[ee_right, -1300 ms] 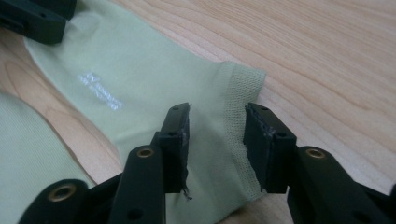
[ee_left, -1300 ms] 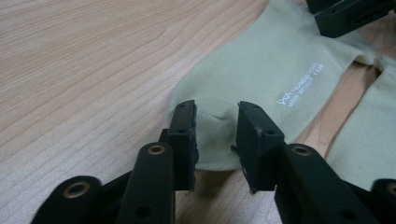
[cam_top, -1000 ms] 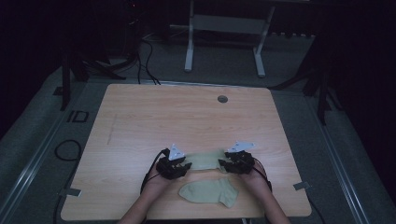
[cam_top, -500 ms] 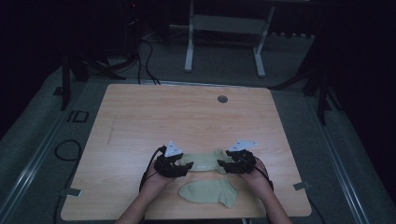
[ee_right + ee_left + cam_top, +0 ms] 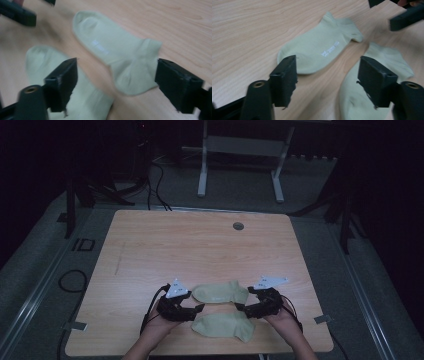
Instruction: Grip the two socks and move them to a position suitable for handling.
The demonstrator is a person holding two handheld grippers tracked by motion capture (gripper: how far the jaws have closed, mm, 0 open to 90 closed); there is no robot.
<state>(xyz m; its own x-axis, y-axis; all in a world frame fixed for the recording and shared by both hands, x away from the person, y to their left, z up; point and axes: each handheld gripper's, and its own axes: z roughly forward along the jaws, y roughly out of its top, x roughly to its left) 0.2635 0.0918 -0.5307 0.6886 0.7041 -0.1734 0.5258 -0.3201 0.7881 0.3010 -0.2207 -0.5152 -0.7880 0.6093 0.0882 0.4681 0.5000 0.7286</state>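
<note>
Two pale green ankle socks lie flat near the near edge of the desk (image 5: 150, 240). The far sock (image 5: 220, 293) lies crosswise with its rounded toe to the left and its heel and cuff to the right. The near sock (image 5: 224, 326) lies just beside it, toward the person, apart from it by a narrow strip of wood.

The left tool (image 5: 199, 309) sits at the left of the socks, jaws pointing right. Its jaws have just been opening and stand wide, with nothing gripped. The left gripper view shows small white lettering on the far sock (image 5: 322, 50); the high view is too coarse to show it.

The right tool (image 5: 239, 308) sits at the right, jaws pointing left. Its jaws have also just been opening, stand wide and hold nothing. The right gripper view shows the far sock's heel pocket and the ribbed knit of the near sock (image 5: 82, 100).
</note>
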